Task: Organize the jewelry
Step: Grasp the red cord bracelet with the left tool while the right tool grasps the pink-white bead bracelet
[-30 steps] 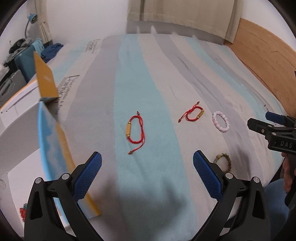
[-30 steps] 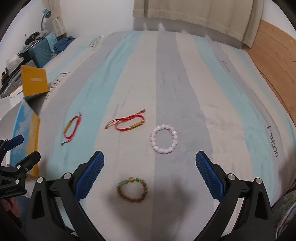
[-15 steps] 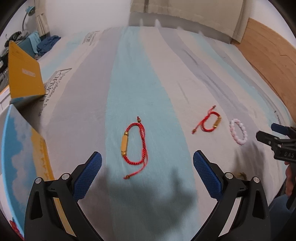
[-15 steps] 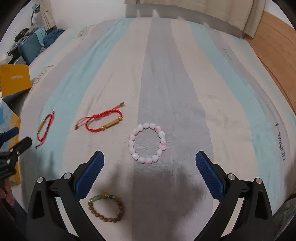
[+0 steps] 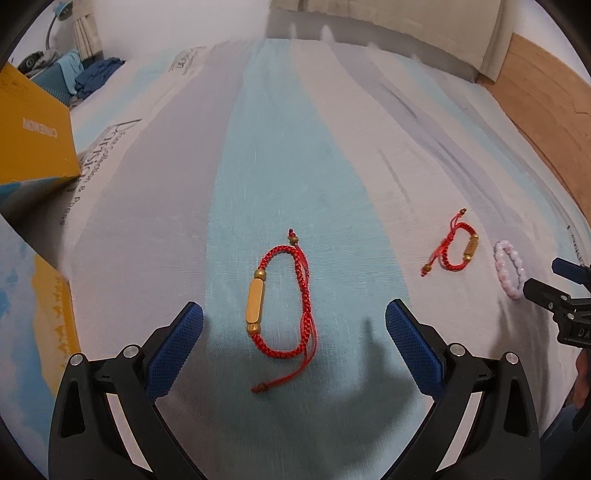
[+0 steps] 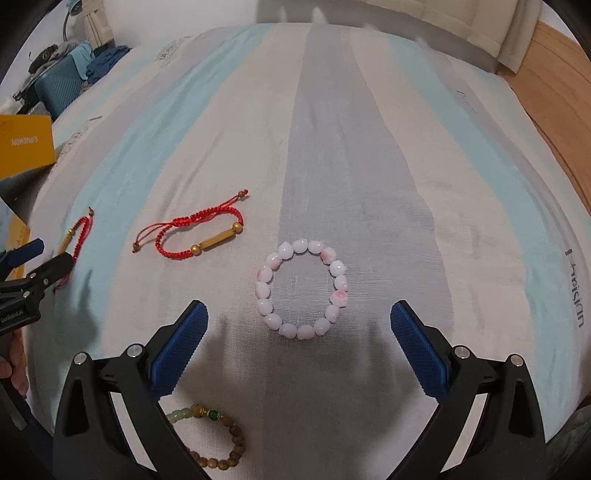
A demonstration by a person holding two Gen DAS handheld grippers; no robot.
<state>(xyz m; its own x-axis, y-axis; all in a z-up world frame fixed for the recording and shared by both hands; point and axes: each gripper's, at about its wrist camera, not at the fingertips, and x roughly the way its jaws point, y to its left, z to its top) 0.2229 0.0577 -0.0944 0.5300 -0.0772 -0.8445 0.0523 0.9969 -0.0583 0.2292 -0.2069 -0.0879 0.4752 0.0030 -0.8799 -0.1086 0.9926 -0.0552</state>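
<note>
Your left gripper (image 5: pixel 293 343) is spread wide and empty; the cord bracelet (image 5: pixel 284 306) lies on the bed (image 5: pixel 295 147) between its fingers (image 5: pixel 177 350), long axis running up-frame. Right gripper (image 6: pixel 299 345), equally released, brackets the pink bracelet (image 6: pixel 302 288), lower center.

1. Bed (image 6: pixel 332 147) fills most of both views; the cover has lengthwise stripes in light blue, grey and cream, with printed lettering near the side edges.
2. Beige curtain (image 5: pixel 406 29) hangs at the far end, white wall (image 5: pixel 166 26) to its left.
3. Wood panel (image 5: pixel 546 110) runs along the right side.
4. Far left: teal suitcase (image 6: pixel 59 88) with dark blue clothes (image 5: pixel 98 75) piled beside it, and a lamp (image 5: pixel 59 11).
5. Yellow box (image 5: pixel 33 140) stands at the left edge.
6. Lighting dim, soft shadows on the cover.
</note>
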